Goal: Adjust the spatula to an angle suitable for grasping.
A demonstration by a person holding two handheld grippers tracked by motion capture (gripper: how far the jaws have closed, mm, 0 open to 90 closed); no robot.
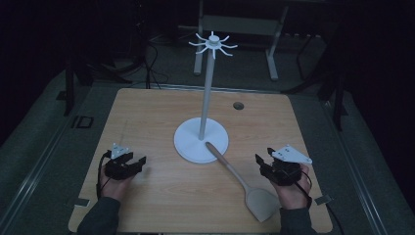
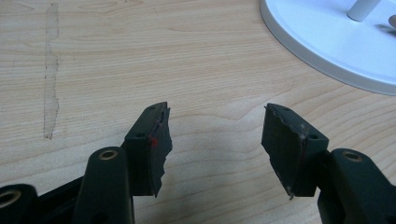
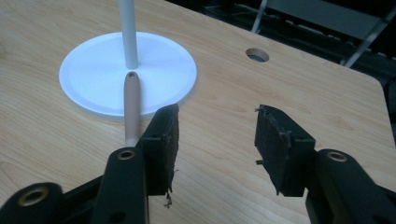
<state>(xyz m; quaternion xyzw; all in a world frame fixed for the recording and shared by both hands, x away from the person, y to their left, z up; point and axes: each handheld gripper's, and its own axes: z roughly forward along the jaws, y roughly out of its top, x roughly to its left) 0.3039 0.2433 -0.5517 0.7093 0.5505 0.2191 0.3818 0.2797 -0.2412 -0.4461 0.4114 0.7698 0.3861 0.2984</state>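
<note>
Left gripper (image 1: 138, 161) and right gripper (image 1: 262, 159) rest near the table's (image 1: 147, 112) front edge, jaws wide apart, holding nothing.

The room is dim, its far part nearly black. A light wooden table (image 1: 147, 112) with rounded corners and a small round hole (image 1: 238, 105) near its far edge stands on a grey floor (image 1: 44, 127). Beyond it, a grey metal frame (image 1: 244, 24) and dark cables (image 1: 151, 63) sit on the floor.
</note>
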